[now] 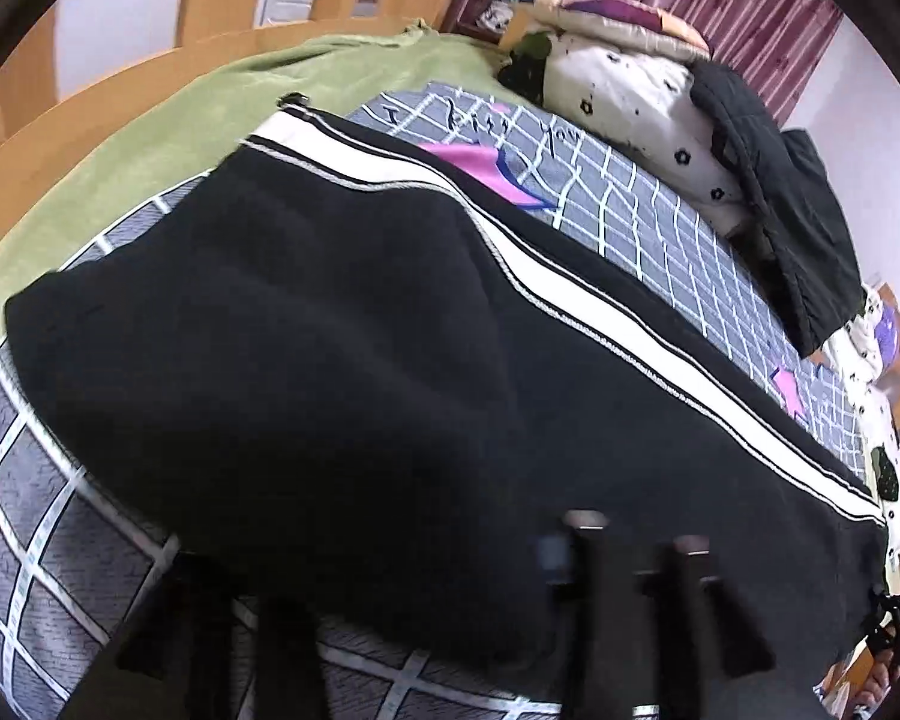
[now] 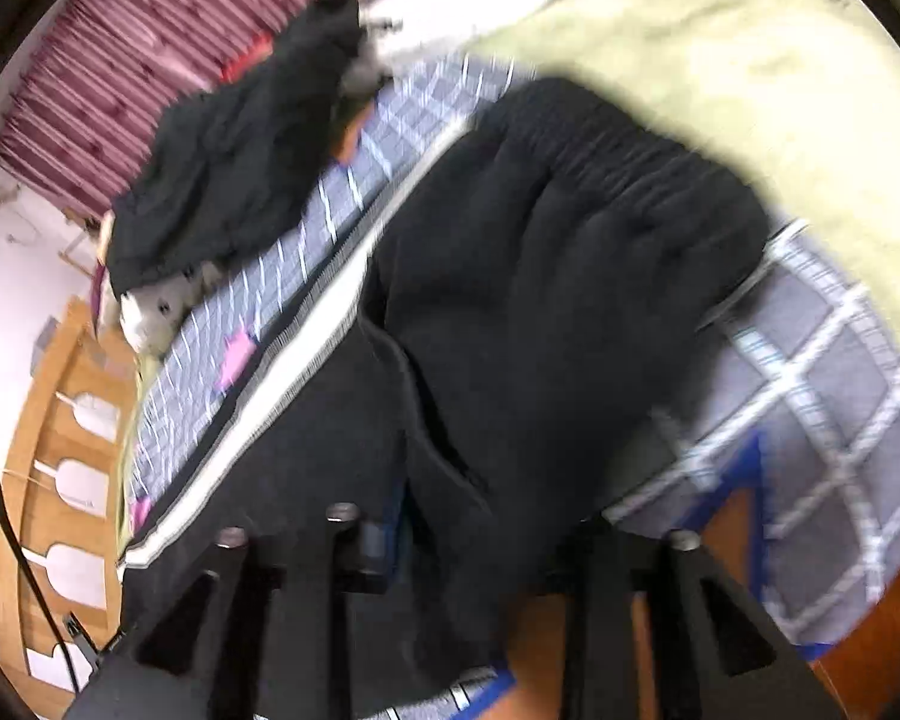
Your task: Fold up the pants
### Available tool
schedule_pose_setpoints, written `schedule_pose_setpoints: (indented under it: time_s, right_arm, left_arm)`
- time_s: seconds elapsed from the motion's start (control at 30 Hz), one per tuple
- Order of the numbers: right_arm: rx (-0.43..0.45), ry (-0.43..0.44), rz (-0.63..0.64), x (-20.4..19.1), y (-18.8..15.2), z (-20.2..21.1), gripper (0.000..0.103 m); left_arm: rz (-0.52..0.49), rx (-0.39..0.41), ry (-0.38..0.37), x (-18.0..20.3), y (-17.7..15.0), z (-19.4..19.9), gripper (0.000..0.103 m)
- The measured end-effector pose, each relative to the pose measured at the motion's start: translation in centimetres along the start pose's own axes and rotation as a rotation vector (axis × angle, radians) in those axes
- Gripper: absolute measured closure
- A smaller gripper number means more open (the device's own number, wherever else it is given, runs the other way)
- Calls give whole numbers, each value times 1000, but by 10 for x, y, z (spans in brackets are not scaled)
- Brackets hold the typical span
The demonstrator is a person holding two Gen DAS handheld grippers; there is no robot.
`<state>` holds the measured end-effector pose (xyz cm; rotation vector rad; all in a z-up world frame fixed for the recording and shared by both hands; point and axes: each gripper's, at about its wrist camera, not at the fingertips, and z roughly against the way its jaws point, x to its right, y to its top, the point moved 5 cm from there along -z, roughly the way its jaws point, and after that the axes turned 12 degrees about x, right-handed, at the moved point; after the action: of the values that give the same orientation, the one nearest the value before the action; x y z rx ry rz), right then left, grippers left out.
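Note:
Black pants with a white side stripe lie spread along the bed, waistband to the left. My left gripper is open low over their near edge, its right finger on the cloth. In the right wrist view the pants fill the middle, gathered waistband far, stripe on the left. My right gripper is open, its fingers either side of a loose fold of the black fabric at the near edge. The view is blurred.
The bed has a grey checked sheet and a green blanket at the head end. A dark jacket and a floral quilt lie along the far side. A wooden bed frame borders the mattress.

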<state>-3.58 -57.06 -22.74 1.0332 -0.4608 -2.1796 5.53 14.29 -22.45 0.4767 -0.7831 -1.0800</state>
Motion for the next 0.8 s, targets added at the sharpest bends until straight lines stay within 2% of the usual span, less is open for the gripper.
schedule_pose_setpoints:
  time_s: [0.03, 0.2, 0.23, 0.3, 0.37, 0.4, 0.43, 0.47, 0.57, 0.6, 0.67, 0.73, 0.8]
  right_arm:
    - [18, -7, -4, 3, 3, 5, 52]
    - [87, -44, -89, 29, 32, -9, 33]
    - [86, -35, -126, 34, 36, -17, 26]
    - [56, -33, -213, 48, 42, -42, 23]
    - [61, -45, -215, 47, 50, -54, 27]
    - [69, -74, -183, 41, 55, -58, 51]
    - [83, -102, -146, 38, 60, -58, 67]
    - [108, -69, -101, 32, 70, -55, 69]
    - [212, 54, -95, 18, 88, -29, 72]
    - [226, 51, -77, 16, 88, -28, 72]
    - [204, -9, -25, 15, 84, -36, 68]
    - [97, -100, -11, 25, 73, -48, 60]
    - [51, -133, -18, 36, 64, -43, 60]
  left_arm:
    - [8, 22, 2, -3, -1, 3, 40]
    - [57, 41, 6, -19, -8, 20, 40]
    - [66, 45, 7, -23, -8, 23, 39]
    - [98, 41, -5, -31, -9, 28, 37]
    - [131, 35, -24, -35, -11, 31, 37]
    - [146, 41, -33, -37, -12, 34, 37]
    - [153, 50, -38, -37, -12, 38, 37]
    - [154, 57, -41, -38, -13, 41, 37]
    - [138, 88, -44, -37, -13, 49, 37]
    - [149, 90, -51, -39, -13, 49, 37]
    - [188, 89, -74, -45, -15, 49, 37]
    - [239, 76, -96, -53, -20, 47, 37]
    - [296, 75, -142, -60, -25, 50, 37]
